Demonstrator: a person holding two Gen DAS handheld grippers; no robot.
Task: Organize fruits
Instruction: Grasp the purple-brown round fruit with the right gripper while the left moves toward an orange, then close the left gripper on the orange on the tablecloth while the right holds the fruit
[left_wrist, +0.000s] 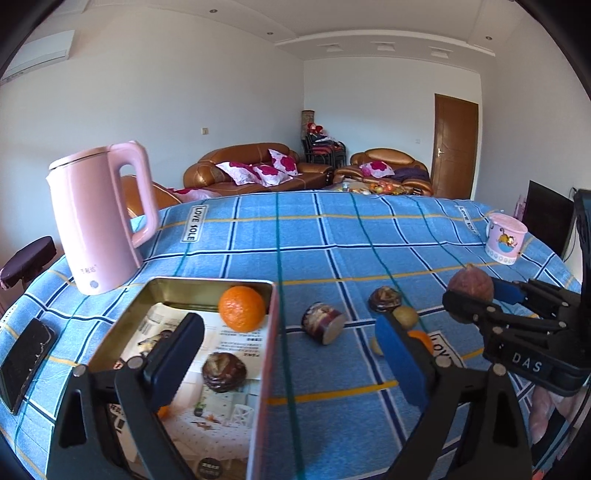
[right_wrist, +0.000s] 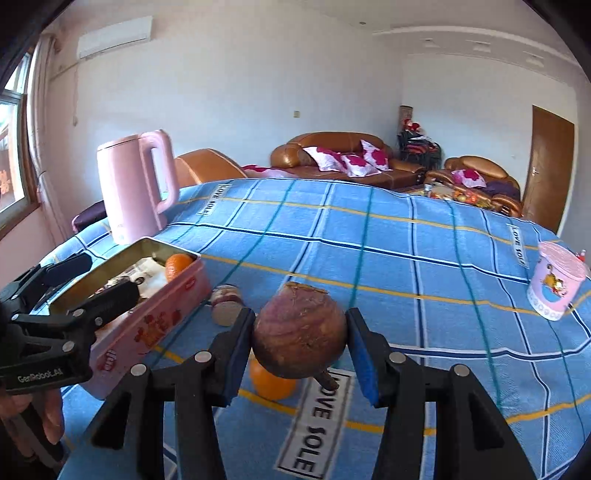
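My right gripper (right_wrist: 299, 343) is shut on a round purple-brown fruit (right_wrist: 300, 334) and holds it above the blue checked cloth; it also shows in the left wrist view (left_wrist: 472, 288). My left gripper (left_wrist: 284, 354) is open and empty, its left finger over the pink tin box (left_wrist: 262, 369). The tin holds an orange (left_wrist: 242, 308) and a dark brown fruit (left_wrist: 224, 371) on printed paper. On the cloth lie a cut purple fruit (left_wrist: 323, 322), a dark fruit (left_wrist: 385, 298), a small greenish fruit (left_wrist: 405, 316) and an orange (right_wrist: 272, 382).
A pink kettle (left_wrist: 98, 218) stands behind the tin at the left. A pink lidded cup (left_wrist: 505, 238) stands at the far right. A black phone (left_wrist: 26, 363) lies at the left table edge. Sofas and a door are behind the table.
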